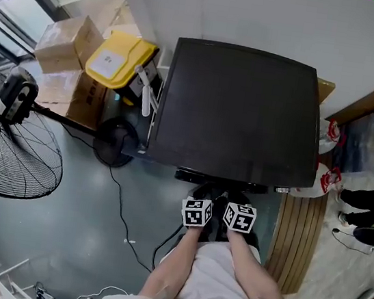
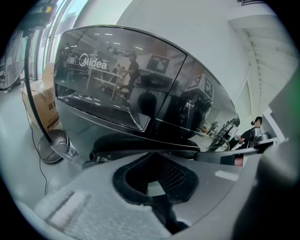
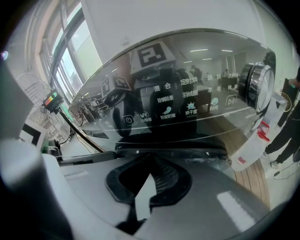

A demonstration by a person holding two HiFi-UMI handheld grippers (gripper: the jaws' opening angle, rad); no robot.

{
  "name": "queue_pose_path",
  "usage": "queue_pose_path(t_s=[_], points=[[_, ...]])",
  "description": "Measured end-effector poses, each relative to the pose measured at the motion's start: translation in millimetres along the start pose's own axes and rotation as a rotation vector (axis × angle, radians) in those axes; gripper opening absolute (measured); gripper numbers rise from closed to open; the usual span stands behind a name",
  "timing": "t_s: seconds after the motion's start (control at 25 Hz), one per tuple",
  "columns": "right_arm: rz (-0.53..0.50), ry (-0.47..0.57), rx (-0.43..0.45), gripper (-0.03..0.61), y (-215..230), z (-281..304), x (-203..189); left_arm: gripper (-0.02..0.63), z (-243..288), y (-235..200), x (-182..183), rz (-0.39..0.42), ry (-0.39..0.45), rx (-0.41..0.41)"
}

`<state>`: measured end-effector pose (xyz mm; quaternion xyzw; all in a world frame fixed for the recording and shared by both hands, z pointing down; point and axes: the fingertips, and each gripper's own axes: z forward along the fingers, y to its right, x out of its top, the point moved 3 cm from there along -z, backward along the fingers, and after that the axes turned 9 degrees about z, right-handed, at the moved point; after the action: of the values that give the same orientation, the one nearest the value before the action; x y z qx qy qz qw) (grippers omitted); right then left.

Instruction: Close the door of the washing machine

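**Clerk:** Where is the washing machine?

**Inspector:** The washing machine (image 1: 240,111) stands against the white wall, its dark top filling the middle of the head view. The door (image 1: 220,180) shows only as a dark curved rim just below the front edge of the top. I cannot tell from any view whether it is fully latched.

**Clerk:** And the tools?

**Inspector:** The left gripper (image 1: 201,197) and the right gripper (image 1: 236,202) sit side by side, close together, directly in front of the door rim and pointing down at it. Each gripper view shows its jaws brought together with nothing between them. I cannot confirm contact with the door.

**Clerk:** What is ahead of each?

**Inspector:** The right gripper view faces the glossy control panel (image 3: 187,110), with a round dial (image 3: 255,86) at its right end. The left gripper view faces the panel's left end.

**Clerk:** Surroundings?

**Inspector:** A standing fan (image 1: 14,149) is on the left, with cardboard boxes (image 1: 67,42) and a yellow container (image 1: 120,58) behind it. A black cable (image 1: 119,212) crosses the grey floor, and wooden boards (image 1: 300,230) lie to the right.
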<state>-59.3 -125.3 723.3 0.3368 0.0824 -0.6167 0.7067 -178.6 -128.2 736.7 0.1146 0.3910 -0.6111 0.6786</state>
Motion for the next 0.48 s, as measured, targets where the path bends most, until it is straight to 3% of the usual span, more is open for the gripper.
queue_pose_path(t_s=[0.48], points=[[-0.102,-0.039,0.023,0.003,-3.5,4.1,5.2,0.008,3.6,-2.7,5.4,-0.015,0.024,0.004]])
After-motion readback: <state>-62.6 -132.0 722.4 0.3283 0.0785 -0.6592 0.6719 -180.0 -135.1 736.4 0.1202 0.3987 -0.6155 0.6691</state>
